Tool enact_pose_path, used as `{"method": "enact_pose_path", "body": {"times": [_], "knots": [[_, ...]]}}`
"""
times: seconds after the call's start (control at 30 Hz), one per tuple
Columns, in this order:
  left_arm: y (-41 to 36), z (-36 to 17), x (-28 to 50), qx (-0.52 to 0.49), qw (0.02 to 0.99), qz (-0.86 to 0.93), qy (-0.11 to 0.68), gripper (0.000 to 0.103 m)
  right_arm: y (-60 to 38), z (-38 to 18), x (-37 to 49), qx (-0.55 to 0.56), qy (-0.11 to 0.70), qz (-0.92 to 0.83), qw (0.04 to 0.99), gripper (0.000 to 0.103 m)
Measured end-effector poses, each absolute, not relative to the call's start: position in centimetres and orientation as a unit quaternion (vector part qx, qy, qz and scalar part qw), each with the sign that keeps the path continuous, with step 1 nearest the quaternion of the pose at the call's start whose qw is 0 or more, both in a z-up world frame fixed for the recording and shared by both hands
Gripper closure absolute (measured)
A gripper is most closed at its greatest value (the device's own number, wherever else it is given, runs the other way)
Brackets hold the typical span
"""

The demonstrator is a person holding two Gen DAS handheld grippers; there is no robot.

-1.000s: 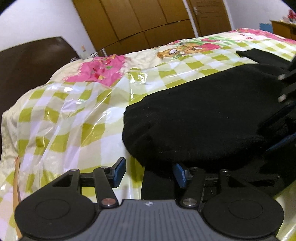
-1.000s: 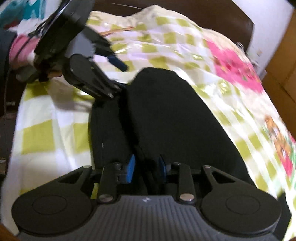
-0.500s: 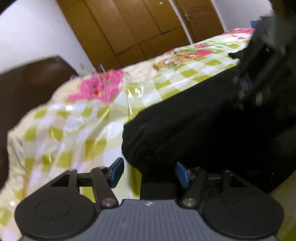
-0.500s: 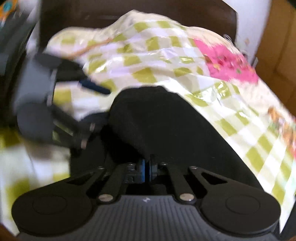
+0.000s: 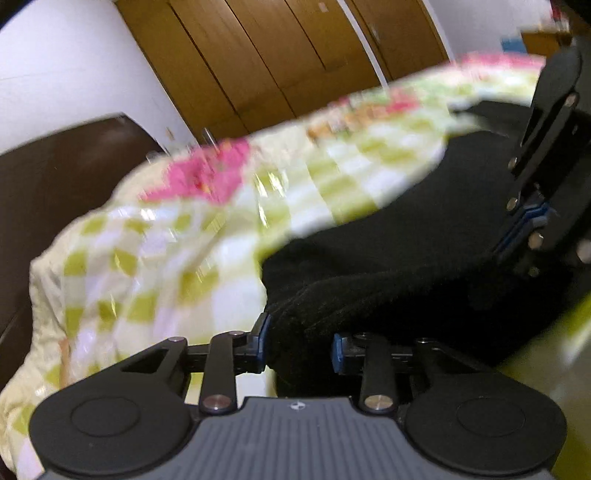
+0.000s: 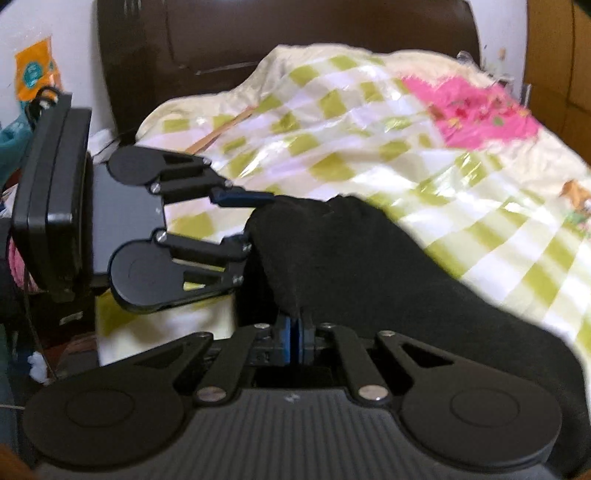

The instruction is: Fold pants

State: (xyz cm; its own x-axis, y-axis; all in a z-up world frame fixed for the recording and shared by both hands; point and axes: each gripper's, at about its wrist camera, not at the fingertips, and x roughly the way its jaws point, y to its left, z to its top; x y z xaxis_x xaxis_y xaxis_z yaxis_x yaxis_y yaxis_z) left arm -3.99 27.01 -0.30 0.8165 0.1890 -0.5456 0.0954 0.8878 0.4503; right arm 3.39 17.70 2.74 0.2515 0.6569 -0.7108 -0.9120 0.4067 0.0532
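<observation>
Lying on the checkered bedspread [image 6: 369,122] of the bed: black pants [image 6: 362,266], bunched into a raised fold. Right gripper [image 6: 294,341], jaws clenched on a pinch of the pants' near edge. Left gripper [image 5: 297,345], jaws spread apart, straddling the end of the fold, cloth between the pads but not squeezed. Behind: brown headboard [image 6: 258,33], wooden wardrobe [image 5: 280,55].

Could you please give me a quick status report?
Right gripper shut on black fleece pants. Left gripper open around their edge. Pants on checked bedspread; nothing obstructing.
</observation>
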Motion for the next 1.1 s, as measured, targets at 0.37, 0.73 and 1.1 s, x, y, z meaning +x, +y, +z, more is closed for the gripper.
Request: {"method": "enact_pose_path", "body": {"times": [0.37, 0.73, 1.1], "knots": [[26.5, -0.1, -5.2, 0.248, 0.907, 0.039, 0.338, 0.055, 15.7, 2.3, 3.4, -0.177, 0.358, 0.499, 0.769, 0.091], [25.0, 3.1, -5.8, 0.191, 0.921, 0.052, 0.334, 0.055, 2.7, 5.9, 9.9, -0.138, 0.362, 0.316, 0.866, 0.082], [11.5, 4.3, 1.8, 0.104, 0.936, -0.153, 0.301, 0.053, -3.1, 1.6, 24.4, -0.108, 0.413, 0.129, 0.895, 0.073]]}}
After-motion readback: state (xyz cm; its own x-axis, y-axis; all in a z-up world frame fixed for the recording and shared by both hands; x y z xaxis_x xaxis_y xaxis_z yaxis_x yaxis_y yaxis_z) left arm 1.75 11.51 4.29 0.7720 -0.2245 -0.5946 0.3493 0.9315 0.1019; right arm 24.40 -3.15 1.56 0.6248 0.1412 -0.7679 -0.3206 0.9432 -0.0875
